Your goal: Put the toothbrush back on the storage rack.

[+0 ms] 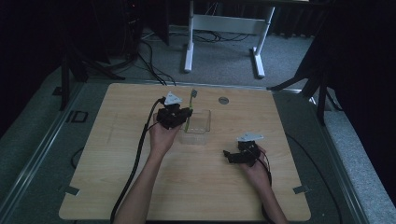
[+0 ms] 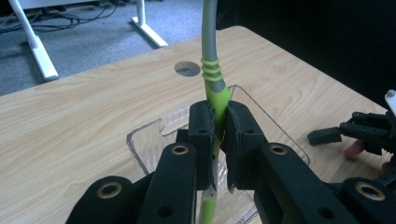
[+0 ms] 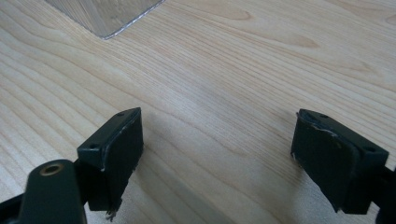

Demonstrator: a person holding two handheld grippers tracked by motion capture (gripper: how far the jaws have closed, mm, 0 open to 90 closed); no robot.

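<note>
Left gripper (image 2: 220,126) is clamped on the green handle of a toothbrush (image 2: 216,86), probably; it stands upright over the clear plastic tray (image 1: 203,122) at table centre, apparently for lowering in. Right gripper (image 3: 217,158) rests wide apart, holding nothing, near right.

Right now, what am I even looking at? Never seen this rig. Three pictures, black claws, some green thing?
No robot: a person holds a hand-operated gripper in each hand at a wooden table. One camera looks down from above; the other two ride on the grippers, looking along their black fingers. The left gripper is shut on a green-and-grey toothbrush, held upright over a clear plastic tray. The right gripper hangs open above bare wood, holding nothing, off to the tray's right.
</note>
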